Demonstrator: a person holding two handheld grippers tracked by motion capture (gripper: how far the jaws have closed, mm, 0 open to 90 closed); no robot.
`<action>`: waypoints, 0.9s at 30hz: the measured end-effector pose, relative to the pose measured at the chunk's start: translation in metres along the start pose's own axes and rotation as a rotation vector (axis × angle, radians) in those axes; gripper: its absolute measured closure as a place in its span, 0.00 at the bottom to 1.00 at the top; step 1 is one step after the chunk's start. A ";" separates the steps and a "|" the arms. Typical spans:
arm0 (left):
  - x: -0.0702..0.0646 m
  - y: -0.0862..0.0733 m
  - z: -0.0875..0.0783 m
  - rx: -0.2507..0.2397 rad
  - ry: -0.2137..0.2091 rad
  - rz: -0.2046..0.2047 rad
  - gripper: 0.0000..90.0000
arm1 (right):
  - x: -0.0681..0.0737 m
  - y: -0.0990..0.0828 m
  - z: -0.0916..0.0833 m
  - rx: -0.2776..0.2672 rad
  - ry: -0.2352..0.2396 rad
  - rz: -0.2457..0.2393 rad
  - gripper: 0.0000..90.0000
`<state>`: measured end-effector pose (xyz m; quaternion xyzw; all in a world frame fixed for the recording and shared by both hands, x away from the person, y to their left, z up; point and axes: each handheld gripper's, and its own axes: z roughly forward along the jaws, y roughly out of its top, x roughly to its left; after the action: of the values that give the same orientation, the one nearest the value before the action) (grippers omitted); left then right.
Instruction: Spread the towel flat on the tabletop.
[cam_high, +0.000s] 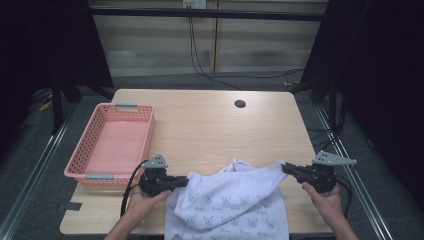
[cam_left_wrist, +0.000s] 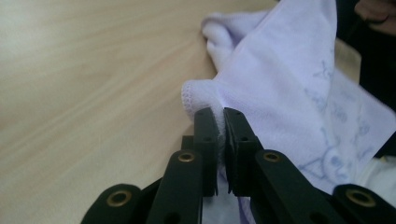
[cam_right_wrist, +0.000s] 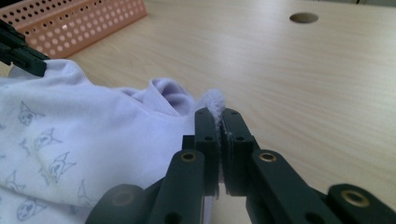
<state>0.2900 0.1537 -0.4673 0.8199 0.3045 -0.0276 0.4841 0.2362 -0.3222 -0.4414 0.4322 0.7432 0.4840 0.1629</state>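
My one white cloth (cam_high: 232, 202) lies at the near edge of the surface (cam_high: 210, 125), its lower part cut off by the bottom of the high view, so its full shape is hard to tell. It carries faint printed figures, too small to make out. My left tongs (cam_left_wrist: 218, 122) are clamped on a hemmed corner; my right tongs (cam_right_wrist: 218, 122) pinch another corner, and the fabric spans between the two. One pink basket (cam_high: 112, 142) stands to the left, apart from the cloth. One round hole (cam_high: 240, 104) sits farther back.
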 end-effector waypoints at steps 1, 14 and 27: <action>0.000 0.004 -0.003 -0.025 -0.002 0.000 0.95 | 0.000 0.003 -0.002 -0.010 -0.002 -0.003 0.96; 0.007 0.051 -0.041 -0.212 0.058 0.038 0.96 | -0.009 0.037 -0.025 -0.149 -0.033 0.004 0.96; 0.012 0.121 -0.084 -0.364 0.167 0.123 0.96 | -0.010 0.126 -0.040 -0.337 -0.045 -0.062 0.97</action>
<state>0.3422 0.1856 -0.3324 0.7354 0.2928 0.1255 0.5981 0.2764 -0.3338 -0.3156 0.3865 0.6608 0.5866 0.2643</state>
